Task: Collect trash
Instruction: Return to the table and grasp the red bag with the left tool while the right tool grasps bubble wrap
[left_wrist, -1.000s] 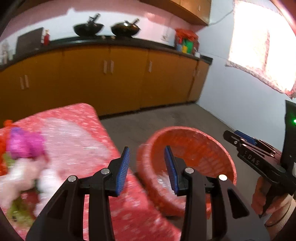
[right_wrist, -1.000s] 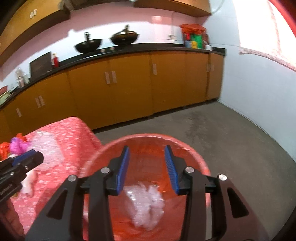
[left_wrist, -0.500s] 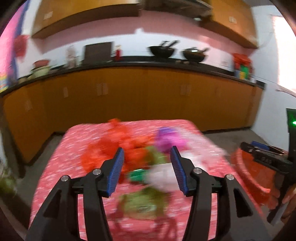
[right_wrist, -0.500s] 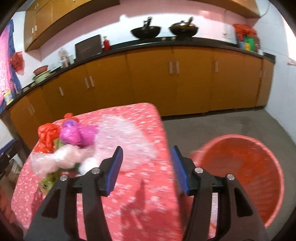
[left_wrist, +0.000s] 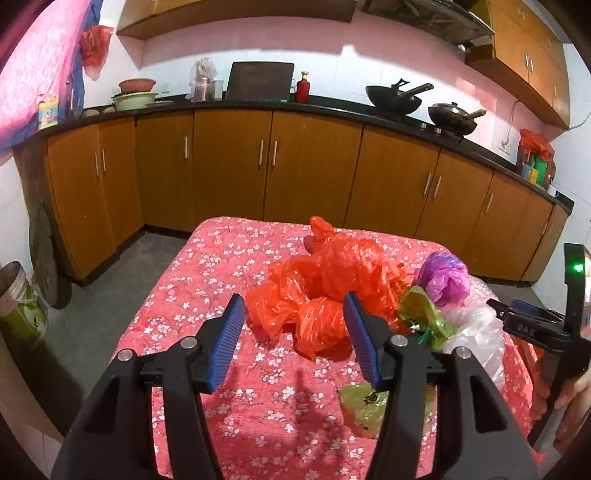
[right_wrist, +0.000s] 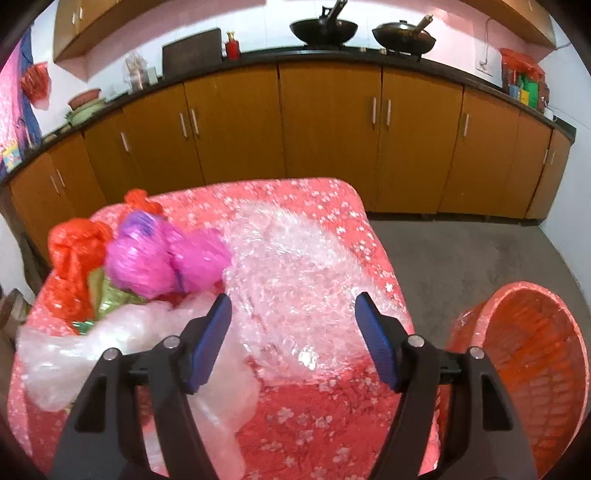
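1. The left gripper (left_wrist: 295, 332) hangs over the near part of the table with its jaws spreading apart and nothing between the ribbed blue pads (left_wrist: 227, 339); the crumpled orange plastic bags (left_wrist: 325, 291) lie just beyond the tips, untouched.
2. The right gripper (right_wrist: 293, 338) is likewise widening, empty, and poised above a sheet of clear bubble wrap (right_wrist: 295, 258) spread flat on the cloth. In the left wrist view it enters from the right edge, held by a hand (left_wrist: 569, 406).
3. The trash sits heaped on the table (left_wrist: 207, 280): the glossy, knotted orange bags, a bunched purple-pink bag (right_wrist: 166, 254), a wrinkled green foil wrapper (left_wrist: 421, 314), a puffy clear plastic bag (right_wrist: 122, 343), and a flattened yellow-green wrapper (left_wrist: 364, 406) apart from the heap, near the left gripper's right finger.
4. The table is covered in a red cloth printed with small white blossoms, its corners rounded.
5. A woven red-orange basket (right_wrist: 532, 369) stands on the grey concrete floor (right_wrist: 461, 254) just beside the table's right edge.
6. Behind runs a row of orange-brown wooden cabinets (left_wrist: 295, 170) under a black countertop carrying two dark woks (right_wrist: 364, 29) and a red bottle (left_wrist: 303, 88), against a pink wall.
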